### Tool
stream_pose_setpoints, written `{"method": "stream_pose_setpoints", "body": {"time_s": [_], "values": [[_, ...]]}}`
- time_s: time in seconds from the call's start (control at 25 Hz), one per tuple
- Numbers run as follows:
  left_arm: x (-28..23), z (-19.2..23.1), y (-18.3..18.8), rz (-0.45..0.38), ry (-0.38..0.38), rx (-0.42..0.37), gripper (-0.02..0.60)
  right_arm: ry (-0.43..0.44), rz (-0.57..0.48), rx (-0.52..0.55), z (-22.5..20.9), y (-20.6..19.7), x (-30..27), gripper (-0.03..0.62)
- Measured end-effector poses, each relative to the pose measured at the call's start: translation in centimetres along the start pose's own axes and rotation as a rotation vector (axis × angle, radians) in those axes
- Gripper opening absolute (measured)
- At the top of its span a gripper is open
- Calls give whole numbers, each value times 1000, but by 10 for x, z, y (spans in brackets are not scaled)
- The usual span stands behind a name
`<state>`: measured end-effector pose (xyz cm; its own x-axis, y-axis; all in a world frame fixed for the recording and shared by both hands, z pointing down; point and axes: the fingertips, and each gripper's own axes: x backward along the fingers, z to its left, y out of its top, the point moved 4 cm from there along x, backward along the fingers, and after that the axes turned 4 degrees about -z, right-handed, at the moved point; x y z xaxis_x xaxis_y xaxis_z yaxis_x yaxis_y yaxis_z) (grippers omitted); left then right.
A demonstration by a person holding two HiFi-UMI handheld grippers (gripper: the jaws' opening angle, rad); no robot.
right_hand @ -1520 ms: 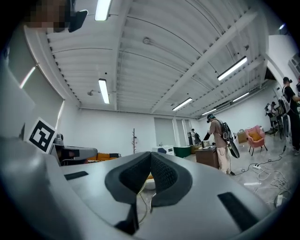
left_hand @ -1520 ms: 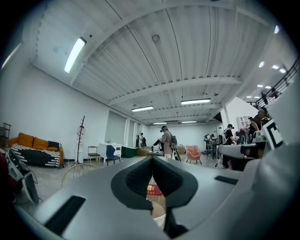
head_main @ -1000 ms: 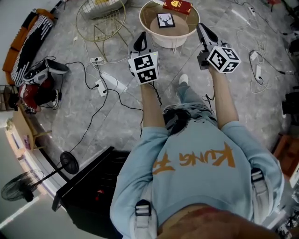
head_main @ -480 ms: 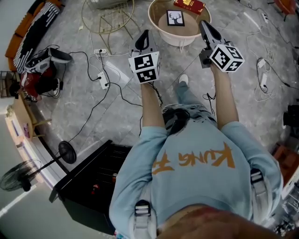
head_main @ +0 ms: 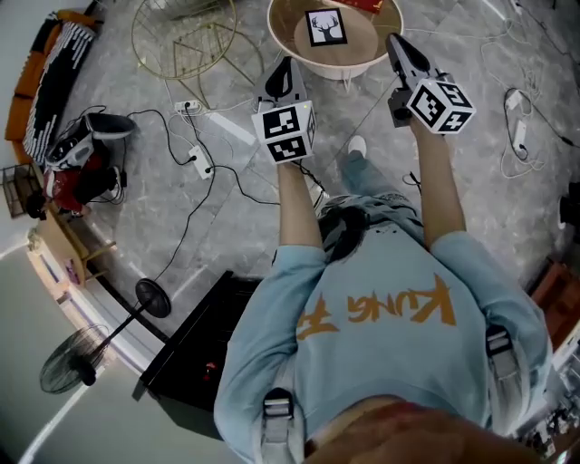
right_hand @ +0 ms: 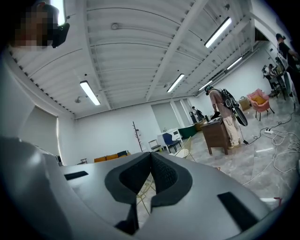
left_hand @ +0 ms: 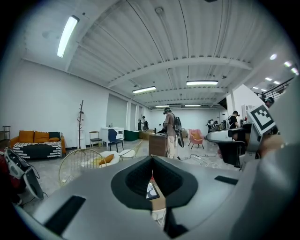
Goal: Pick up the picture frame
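Pickup is not yet begun: the frame point(head_main: 326, 26) sits untouched near the middle of the round table point(head_main: 317, 68). The left gripper point(head_main: 285, 65) hangs just short of the table's near-left edge and the right gripper point(head_main: 392, 40) at its right edge. Both have their jaws pressed together with nothing between them. Everything seems left to do: spread the jaws, reach the frame, pinch an edge and lift.
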<state>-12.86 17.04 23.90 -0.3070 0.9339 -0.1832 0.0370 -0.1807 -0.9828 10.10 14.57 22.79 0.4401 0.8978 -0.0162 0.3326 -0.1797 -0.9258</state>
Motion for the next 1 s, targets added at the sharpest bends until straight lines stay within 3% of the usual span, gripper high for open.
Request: {"method": "stream_pose_setpoints", "body": {"time_s": [0.2, 0.48, 0.72, 1.0], "values": [[-62, -6, 7, 38, -1, -11, 18, -15, 12, -28, -48, 9, -40, -3], [-152, -29, 27, 74, -44, -113, 18, -67, -37, -117, -125, 27, -88, -3], [-192, -43, 29, 92, -54, -85, 18, -75, -11, -150, -162, 25, -109, -3], [-206, -37, 12, 117, -48, -59, 18, -49, 39, -170, -169, 2, -129, -3]]}}
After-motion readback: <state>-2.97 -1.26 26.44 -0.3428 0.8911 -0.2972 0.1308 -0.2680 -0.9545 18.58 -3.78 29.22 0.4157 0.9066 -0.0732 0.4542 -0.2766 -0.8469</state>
